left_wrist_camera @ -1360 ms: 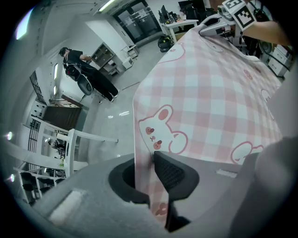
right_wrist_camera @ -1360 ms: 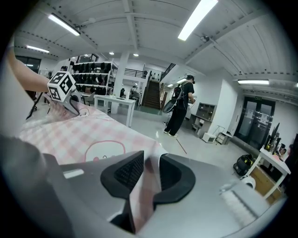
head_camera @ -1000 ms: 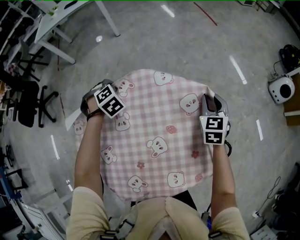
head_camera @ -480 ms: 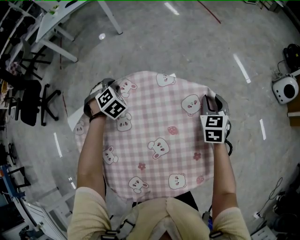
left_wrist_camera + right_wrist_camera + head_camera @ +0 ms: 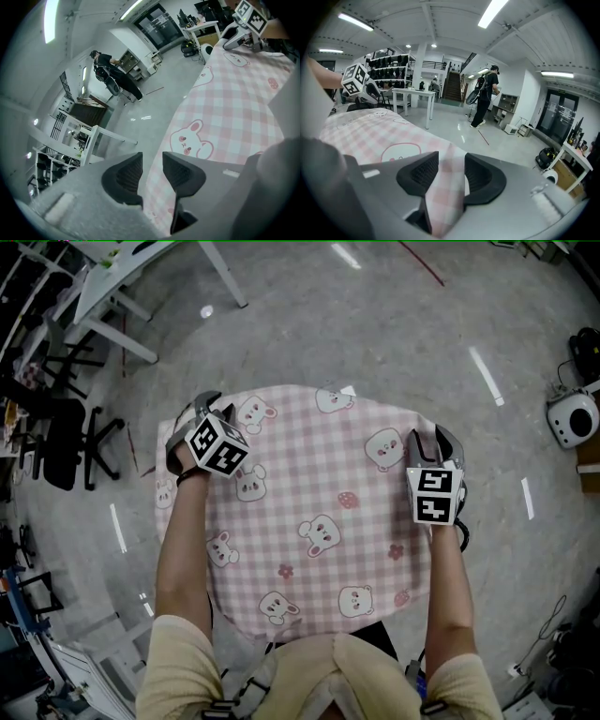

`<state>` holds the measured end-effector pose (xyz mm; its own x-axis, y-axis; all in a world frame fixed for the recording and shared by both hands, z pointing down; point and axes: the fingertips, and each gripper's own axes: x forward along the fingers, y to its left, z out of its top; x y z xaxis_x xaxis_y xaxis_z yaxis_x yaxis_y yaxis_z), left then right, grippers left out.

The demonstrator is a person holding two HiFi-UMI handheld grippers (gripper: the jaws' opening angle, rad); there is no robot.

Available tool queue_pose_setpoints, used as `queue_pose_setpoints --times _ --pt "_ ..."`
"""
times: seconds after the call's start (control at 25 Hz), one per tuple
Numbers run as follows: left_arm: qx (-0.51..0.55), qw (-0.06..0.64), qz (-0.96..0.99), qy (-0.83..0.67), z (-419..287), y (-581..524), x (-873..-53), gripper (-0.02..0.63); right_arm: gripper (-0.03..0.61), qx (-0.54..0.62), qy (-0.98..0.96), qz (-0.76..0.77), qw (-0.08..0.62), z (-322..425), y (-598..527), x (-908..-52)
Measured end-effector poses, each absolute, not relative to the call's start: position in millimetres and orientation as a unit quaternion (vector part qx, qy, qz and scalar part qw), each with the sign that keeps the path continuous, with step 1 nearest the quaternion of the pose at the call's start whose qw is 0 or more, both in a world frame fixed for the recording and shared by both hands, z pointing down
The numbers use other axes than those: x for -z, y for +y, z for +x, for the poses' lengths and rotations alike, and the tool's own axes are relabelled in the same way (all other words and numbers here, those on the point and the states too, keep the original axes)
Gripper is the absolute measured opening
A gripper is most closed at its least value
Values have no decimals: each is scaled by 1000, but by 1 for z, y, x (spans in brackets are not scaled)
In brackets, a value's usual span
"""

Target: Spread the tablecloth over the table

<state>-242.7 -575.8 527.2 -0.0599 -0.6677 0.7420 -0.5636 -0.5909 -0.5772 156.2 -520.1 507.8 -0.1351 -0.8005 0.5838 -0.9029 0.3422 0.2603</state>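
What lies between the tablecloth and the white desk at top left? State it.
Only bare grey floor, in the head view, separates the tablecloth from the white desk.

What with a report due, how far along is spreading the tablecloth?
Done: the tablecloth lies spread flat, edges draped. In hand: the left gripper is opening with nothing in it; the right gripper is opening with a cloth corner between its fingers. Left: freeing that corner.
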Motion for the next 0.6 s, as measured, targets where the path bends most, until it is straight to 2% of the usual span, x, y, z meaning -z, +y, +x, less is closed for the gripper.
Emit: queue_pose_setpoints --times 0.04,0.12,0.24,0.44,0.6 --pt "567 46 -685 456 -244 -576 -523 144 170 -64 -745 576 329 158 -521 -502" --pt "555 41 -689 465 -244 -578 -522 144 388 -32 -734 595 326 164 -525 -495" --pt "526 39 -698 484 -239 -580 -514 144 377 -10 -735 605 306 170 -529 -485" --pt "471 65 -710 520 -213 -556 -461 143 359 -9 -757 614 224 176 -507 -467" --pt "429 28 -736 523 -202 -543 -454 137 348 -29 -761 613 211 176 -498 -469"
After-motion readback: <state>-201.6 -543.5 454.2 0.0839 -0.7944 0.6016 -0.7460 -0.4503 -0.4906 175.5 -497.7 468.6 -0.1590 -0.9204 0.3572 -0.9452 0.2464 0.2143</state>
